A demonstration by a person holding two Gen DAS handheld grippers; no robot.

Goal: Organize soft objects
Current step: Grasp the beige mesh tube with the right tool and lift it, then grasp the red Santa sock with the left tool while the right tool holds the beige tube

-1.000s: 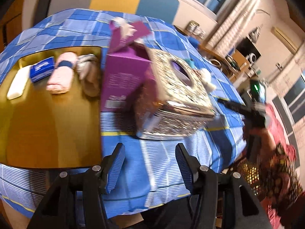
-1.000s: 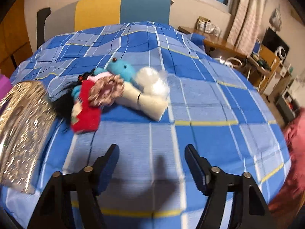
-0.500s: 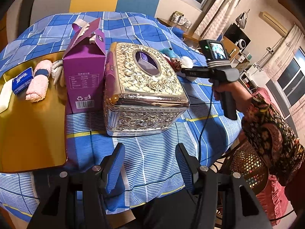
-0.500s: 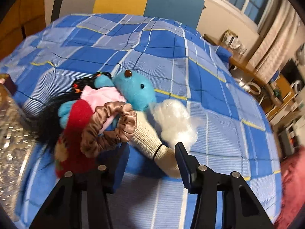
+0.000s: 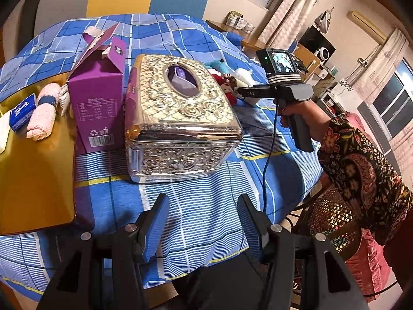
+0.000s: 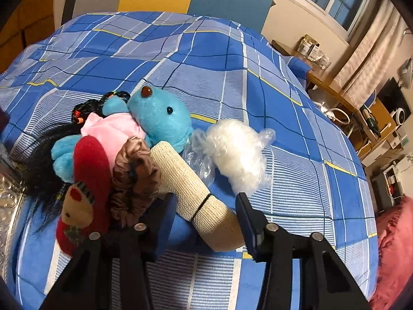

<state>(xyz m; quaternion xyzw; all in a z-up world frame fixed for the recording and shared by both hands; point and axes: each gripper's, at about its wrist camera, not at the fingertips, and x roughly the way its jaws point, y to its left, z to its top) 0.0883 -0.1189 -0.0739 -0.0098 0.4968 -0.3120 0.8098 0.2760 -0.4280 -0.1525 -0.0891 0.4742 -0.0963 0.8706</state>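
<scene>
A pile of soft things lies on the blue checked cloth: a blue plush toy [image 6: 160, 116], a red doll [image 6: 87, 180], a brown scrunchie [image 6: 134, 178], a beige bandage roll [image 6: 191, 193] and white cotton in a plastic bag [image 6: 237, 152]. My right gripper [image 6: 204, 206] is open, its jaws either side of the bandage roll. In the left wrist view it [image 5: 245, 93] hovers over the pile behind the ornate box. My left gripper [image 5: 204, 217] is open and empty near the table's front edge. A rolled pink towel [image 5: 42, 115] lies on the gold tray [image 5: 31, 175].
An ornate silver tissue box [image 5: 178, 118] and an open purple carton [image 5: 99, 103] stand mid-table. A blue tissue pack [image 5: 22, 109] and a rope bundle [image 5: 63, 98] lie on the tray. A wicker chair [image 5: 333, 219] stands at the right.
My right gripper has moved in toward the pile and now straddles the bandage roll. The left wrist view has pulled back and steadied.
</scene>
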